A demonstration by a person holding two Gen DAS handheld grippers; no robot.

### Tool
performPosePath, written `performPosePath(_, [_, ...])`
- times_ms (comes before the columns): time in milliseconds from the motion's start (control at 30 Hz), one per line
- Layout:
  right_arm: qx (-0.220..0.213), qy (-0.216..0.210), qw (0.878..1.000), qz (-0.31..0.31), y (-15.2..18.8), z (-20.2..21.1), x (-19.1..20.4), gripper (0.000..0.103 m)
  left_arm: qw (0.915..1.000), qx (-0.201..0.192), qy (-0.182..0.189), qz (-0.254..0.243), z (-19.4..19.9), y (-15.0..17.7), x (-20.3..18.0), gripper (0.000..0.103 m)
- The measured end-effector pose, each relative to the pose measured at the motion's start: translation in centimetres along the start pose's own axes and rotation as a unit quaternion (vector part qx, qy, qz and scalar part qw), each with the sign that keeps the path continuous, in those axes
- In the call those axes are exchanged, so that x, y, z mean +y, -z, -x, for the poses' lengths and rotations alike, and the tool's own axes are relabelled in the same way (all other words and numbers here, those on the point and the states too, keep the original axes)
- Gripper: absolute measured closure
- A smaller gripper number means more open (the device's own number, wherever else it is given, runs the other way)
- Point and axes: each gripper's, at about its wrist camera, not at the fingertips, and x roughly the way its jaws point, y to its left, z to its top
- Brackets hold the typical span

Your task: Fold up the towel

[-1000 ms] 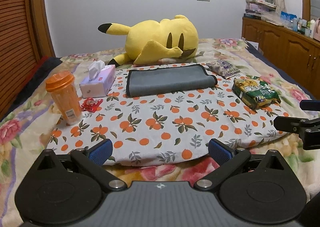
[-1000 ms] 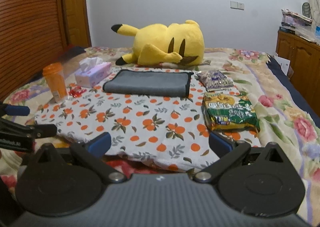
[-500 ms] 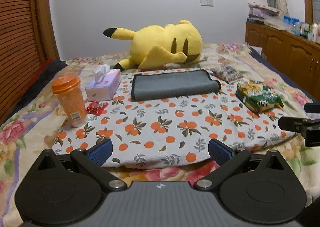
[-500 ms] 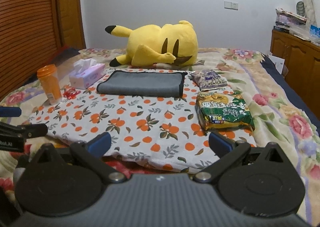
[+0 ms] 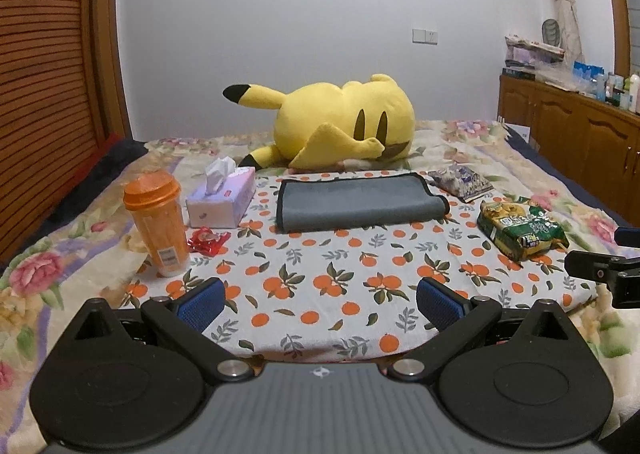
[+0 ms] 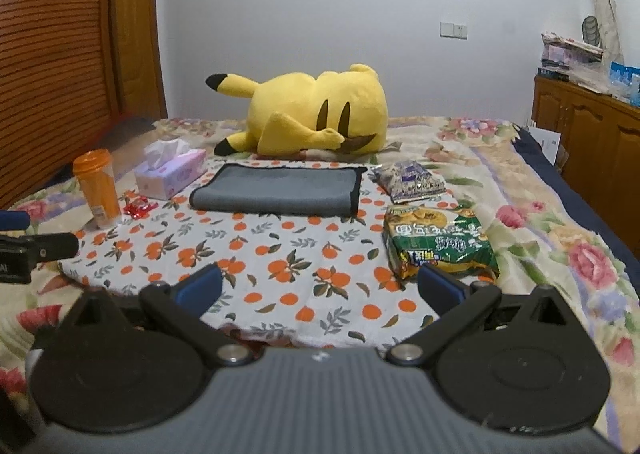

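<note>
Orange-print cloth [image 5: 320, 274] covers the bed; every position below is referenced to it. Grey towel [image 5: 360, 200] lies flat at its far edge, apparently already doubled, just before the yellow plush [image 5: 344, 122]. Left gripper [image 5: 320, 300] and right gripper [image 6: 320, 288] hover over the near edge, jaws apart, empty. Judgement: approach or finishing stage; a further fold requires reaching forward to the towel's corners. The right view alone shows the green snack bag [image 6: 438, 244] close beneath a finger.

dim indoor light | soft shadows | fisheye edge bending | dark corners | sharp
</note>
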Motion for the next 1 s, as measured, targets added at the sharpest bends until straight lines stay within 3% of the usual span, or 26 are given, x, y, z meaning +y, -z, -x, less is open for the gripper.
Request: performPosePath(1000, [-0.067, 0.016, 0.998, -0.013, -0.3, 1.8, -0.8, 0.0, 0.9977, -0.067, -0.007, 0.005, 2.0, -0.7, 0.4, 0.0])
